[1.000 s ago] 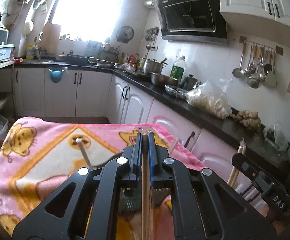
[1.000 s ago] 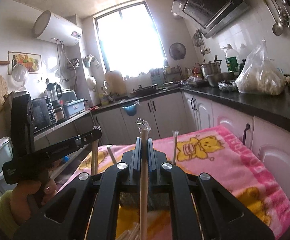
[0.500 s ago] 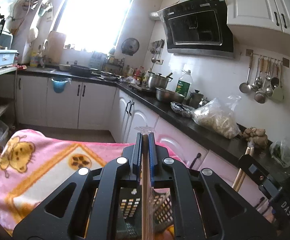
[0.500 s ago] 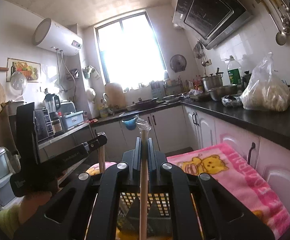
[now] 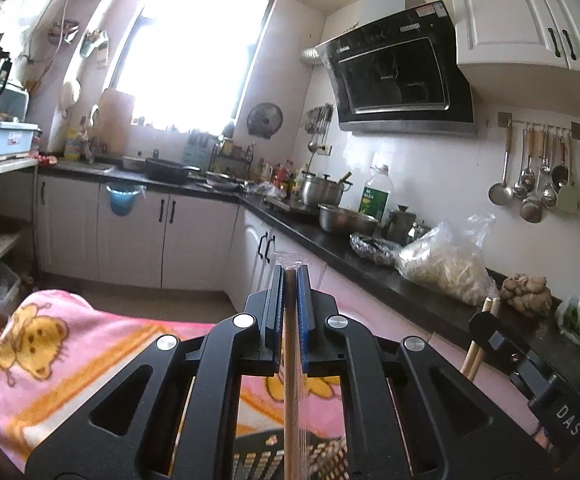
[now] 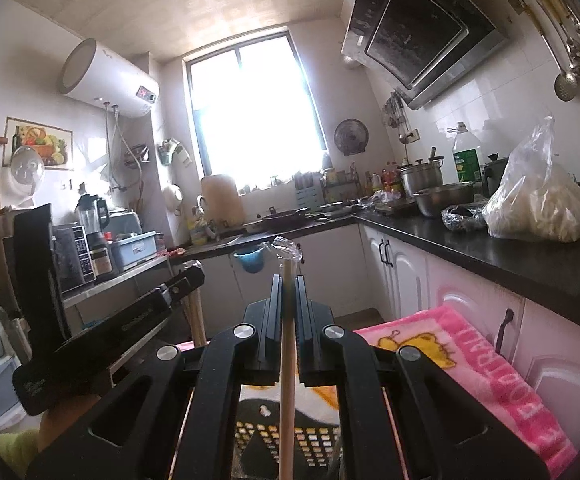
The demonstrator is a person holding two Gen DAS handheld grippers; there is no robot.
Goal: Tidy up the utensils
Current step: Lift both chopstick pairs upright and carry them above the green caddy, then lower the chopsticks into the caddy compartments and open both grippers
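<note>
- I see the pink blanket with yellow bear cartoons [image 5: 70,344] spread over the work surface; it is soft and uneven, so the black plastic perforated basket [image 6: 290,444] that stands on it can tip or slide if I push a stick against its wall.
- The basket is low in both views, directly under the claws and partly hidden by them. In my judgement the risk is that I lower the sticks without seeing the opening well and they land outside, on the blanket.
- The left gripper [image 5: 290,276] is clenched on a pair of thin wooden chopsticks in a clear plastic sleeve [image 5: 290,360], and the right gripper [image 6: 288,284] grasps a second wrapped wooden chopstick pair [image 6: 286,380] in the same manner. The two claws are near each other, so they can collide above the basket.
- Each pair is held near its upper end and the long part hangs down, I think. It may swing or rotate between the pads.
- The plastic sleeve is slippery; if I release the hold too early, the sticks may drop crooked or bounce out.
</note>
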